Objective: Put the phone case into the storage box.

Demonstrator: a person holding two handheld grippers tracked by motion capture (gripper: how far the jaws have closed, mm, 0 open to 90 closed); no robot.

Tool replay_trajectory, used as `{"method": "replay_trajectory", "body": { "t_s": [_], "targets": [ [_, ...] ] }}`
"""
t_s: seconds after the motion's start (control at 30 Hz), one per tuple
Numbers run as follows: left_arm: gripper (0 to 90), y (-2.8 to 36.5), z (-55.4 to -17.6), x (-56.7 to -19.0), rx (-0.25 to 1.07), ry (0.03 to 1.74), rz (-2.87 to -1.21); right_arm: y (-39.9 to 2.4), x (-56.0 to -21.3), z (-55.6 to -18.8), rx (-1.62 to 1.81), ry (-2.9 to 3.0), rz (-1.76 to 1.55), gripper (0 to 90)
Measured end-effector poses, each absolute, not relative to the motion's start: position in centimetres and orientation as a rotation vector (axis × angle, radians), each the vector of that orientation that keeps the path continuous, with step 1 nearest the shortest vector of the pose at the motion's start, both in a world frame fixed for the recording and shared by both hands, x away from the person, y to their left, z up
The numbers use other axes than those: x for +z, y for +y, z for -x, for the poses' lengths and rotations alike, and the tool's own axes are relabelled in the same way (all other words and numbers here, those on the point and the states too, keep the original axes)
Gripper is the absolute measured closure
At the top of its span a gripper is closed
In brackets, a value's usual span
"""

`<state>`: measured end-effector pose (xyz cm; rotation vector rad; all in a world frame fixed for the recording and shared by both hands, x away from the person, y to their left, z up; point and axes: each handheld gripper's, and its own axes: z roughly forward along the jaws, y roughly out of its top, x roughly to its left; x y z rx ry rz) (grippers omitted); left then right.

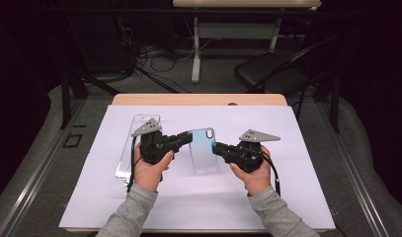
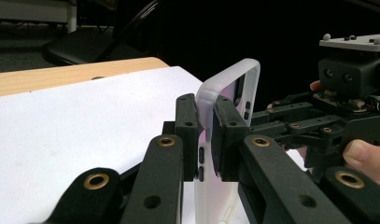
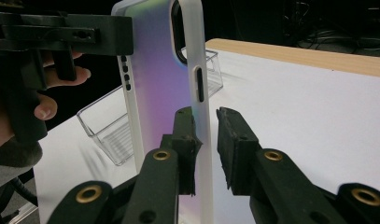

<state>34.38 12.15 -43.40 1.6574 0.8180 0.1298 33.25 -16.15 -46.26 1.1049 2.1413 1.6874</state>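
Setting: wooden worktop [image 1: 198,99] under a white sheet [image 1: 198,197], seen from above; dark room behind, with a folding chair [image 1: 267,71] and floor cables.

Phone case [image 1: 203,150]: translucent frosted rim, back shimmering blue to pink, camera cutout at one upper corner; held up off the sheet between the two grippers, near the middle of the worktop. In the left gripper view, stands edge-on [image 2: 225,93]; in the right gripper view, shows its iridescent back and side button slots [image 3: 155,84].

Left gripper [image 1: 186,138]: held in the left hand [image 1: 149,170], reaching to the case's left edge. Fingers [image 2: 186,135] clenched on the rim — one pad on each face of the edge, no gap visible.

Right gripper [image 1: 216,149]: held in the right hand [image 1: 255,173], pointing at the case's right edge. Fingers [image 3: 185,140] straddle the rim — one pad touching the case, the other standing just clear of it with a gap between; released, not pressing.

Clear tray [image 1: 134,148]: shallow see-through plastic box, lying on the sheet to the left of the left hand; in the right gripper view, sits behind the case [image 3: 108,126].

Sleeves: grey, entering from the bottom edge of the high view.
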Motion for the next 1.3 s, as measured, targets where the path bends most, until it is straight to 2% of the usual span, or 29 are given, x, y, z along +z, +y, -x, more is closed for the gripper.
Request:
{"method": "replay_trajectory", "body": {
  "t_s": [0.53,1.3],
  "targets": [
    [82.7,12.6,-34.6,-43.5,0.129,0.830,-1.648,-16.3,-46.2,-33.3,1.709,2.133,-1.125,68.3],
    [82.8,14.5,-34.8,-43.3,0.177,0.872,-1.626,-17.0,-45.9,-33.5,1.769,2.101,-1.156,64.8]
  ]
}}
